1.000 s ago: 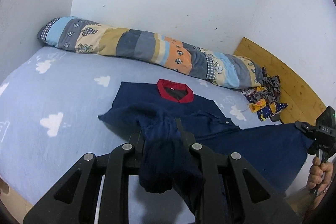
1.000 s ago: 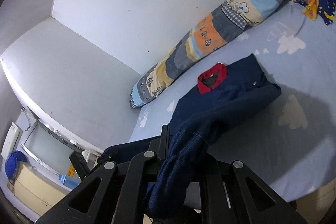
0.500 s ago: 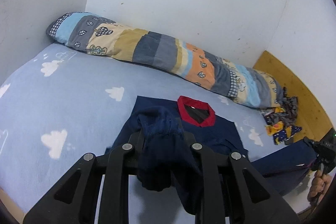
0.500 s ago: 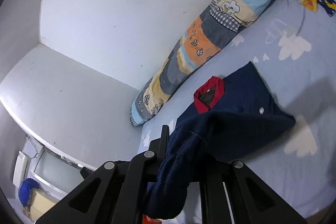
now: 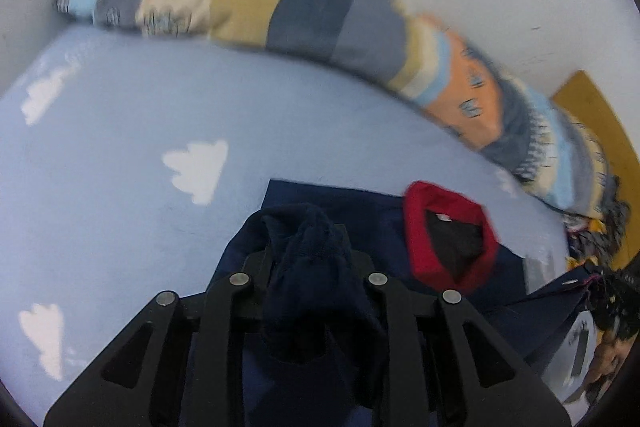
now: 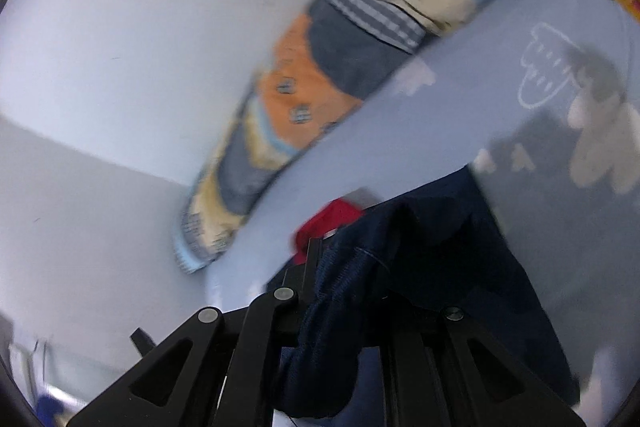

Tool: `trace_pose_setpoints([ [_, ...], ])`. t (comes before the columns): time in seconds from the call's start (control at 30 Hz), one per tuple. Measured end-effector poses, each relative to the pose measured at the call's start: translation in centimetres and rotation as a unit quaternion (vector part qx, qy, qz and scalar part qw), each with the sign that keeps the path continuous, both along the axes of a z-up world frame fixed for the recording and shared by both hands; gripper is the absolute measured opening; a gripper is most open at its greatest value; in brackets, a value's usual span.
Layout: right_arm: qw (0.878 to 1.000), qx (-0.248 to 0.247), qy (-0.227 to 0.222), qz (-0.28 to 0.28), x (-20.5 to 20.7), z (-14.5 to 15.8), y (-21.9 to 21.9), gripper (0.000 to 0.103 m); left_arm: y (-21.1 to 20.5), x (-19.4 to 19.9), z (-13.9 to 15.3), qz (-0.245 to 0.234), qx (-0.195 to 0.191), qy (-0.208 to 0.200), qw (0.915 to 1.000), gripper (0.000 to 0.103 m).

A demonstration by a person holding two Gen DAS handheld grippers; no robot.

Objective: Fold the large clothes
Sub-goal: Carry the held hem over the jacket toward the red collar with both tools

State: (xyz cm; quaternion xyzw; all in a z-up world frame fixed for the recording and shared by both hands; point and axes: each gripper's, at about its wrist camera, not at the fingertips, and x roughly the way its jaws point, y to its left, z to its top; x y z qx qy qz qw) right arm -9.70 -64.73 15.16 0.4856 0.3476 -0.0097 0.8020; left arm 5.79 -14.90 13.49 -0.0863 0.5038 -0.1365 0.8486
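Note:
A navy blue garment [image 5: 344,203] with a red collar [image 5: 444,223] lies on the light blue cloud-print bed [image 5: 120,163]. My left gripper [image 5: 308,251] is shut on a bunched navy edge of the garment, held just above the part near the collar. My right gripper [image 6: 344,259] is shut on another navy edge [image 6: 432,247] and carries it over the garment; the red collar [image 6: 332,219] shows just behind it. The right gripper also shows at the right edge of the left wrist view [image 5: 612,291]. Both views are motion-blurred.
A long patchwork bolster [image 5: 320,15] lies along the white wall at the back of the bed. A pile of patterned clothes [image 5: 600,227] sits by the wooden headboard [image 5: 600,119] at the right. A cloud-print bed area [image 6: 560,75] lies beyond the garment.
Both grippers have carried the garment's lower edge forward toward the collar, folding the garment over itself. The collar and bolster now appear much closer.

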Motion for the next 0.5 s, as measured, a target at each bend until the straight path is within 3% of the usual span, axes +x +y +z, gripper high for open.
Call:
trace_pose_setpoints([
  [0.1, 0.999, -0.003, 0.049, -0.008, 3.4, -3.7, -0.8, 0.015, -1.2, 2.6, -3.3, 0.012, 0.024, 0.048, 0.9985, 0.029],
  [0.17, 0.997, 0.012, 0.079, -0.013, 4.9, -6.0, -1.4, 0.024, -1.4, 3.7, -4.2, 0.01, 0.014, 0.065, 0.9977, 0.057],
  [0.23, 0.995, 0.037, 0.094, -0.019, 5.6, -7.9, -2.3, 0.03, -0.5, 4.4, -4.5, 0.029, -0.014, 0.069, 0.9971, 0.068],
  [0.3, 0.994, 0.064, 0.089, -0.023, 5.7, -8.8, -3.1, 0.041, 0.8, 4.9, -4.3, 0.048, -0.049, 0.069, 0.9953, 0.07],
  [0.37, 0.991, 0.112, 0.056, -0.044, 4.7, -9.0, -4.1, 0.051, 2.3, 5.4, -4.4, 0.061, -0.093, 0.085, 0.9901, 0.073],
  [0.43, 0.987, 0.152, 0.019, -0.053, 3.8, -8.7, -4.8, 0.061, 3.6, 5.0, -4.2, 0.074, -0.103, 0.08, 0.9888, 0.073],
  [0.5, 0.986, 0.155, -0.009, -0.057, 2.8, -7.7, -5.1, 0.063, 4.5, 4.4, -3.6, 0.081, -0.095, 0.057, 0.9906, 0.073],
])
